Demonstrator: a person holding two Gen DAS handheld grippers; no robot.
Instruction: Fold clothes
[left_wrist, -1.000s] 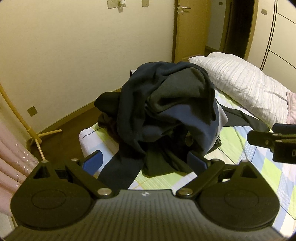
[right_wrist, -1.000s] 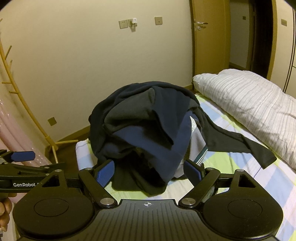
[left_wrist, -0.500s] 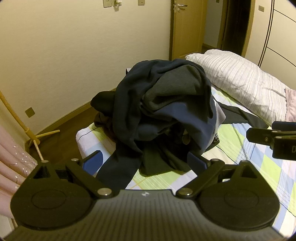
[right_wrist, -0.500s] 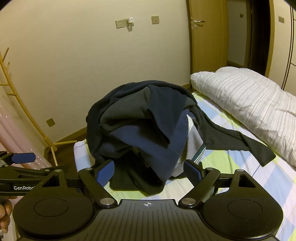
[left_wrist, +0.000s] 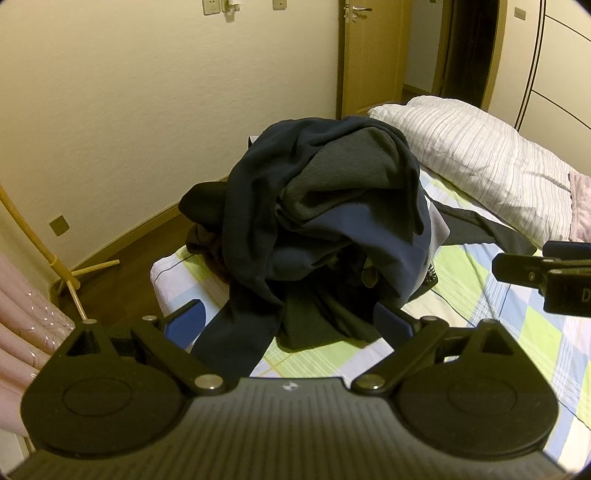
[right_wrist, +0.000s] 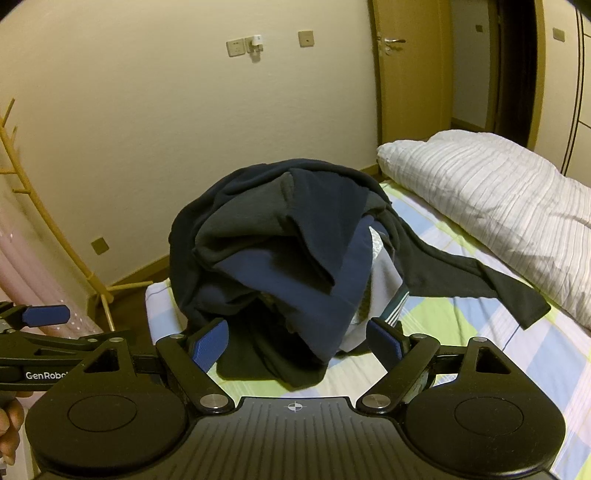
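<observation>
Hovering with fingers spread wide and empty, my left gripper (left_wrist: 288, 321) faces the heap of dark clothes (left_wrist: 325, 221) piled on the checked bed (left_wrist: 498, 314). My right gripper (right_wrist: 295, 339) is likewise open beside it, near the white duvet (right_wrist: 491, 184).

The heap of dark navy and grey clothes (left_wrist: 321, 221) buries its lower garments, so how many pieces it holds cannot be told. The striped white quilt (right_wrist: 491, 199) and the checked green and blue bed sheet (right_wrist: 461, 317) run off the right edge. The yellow wooden coat rack (right_wrist: 55, 236) is cut at the left edge.
</observation>
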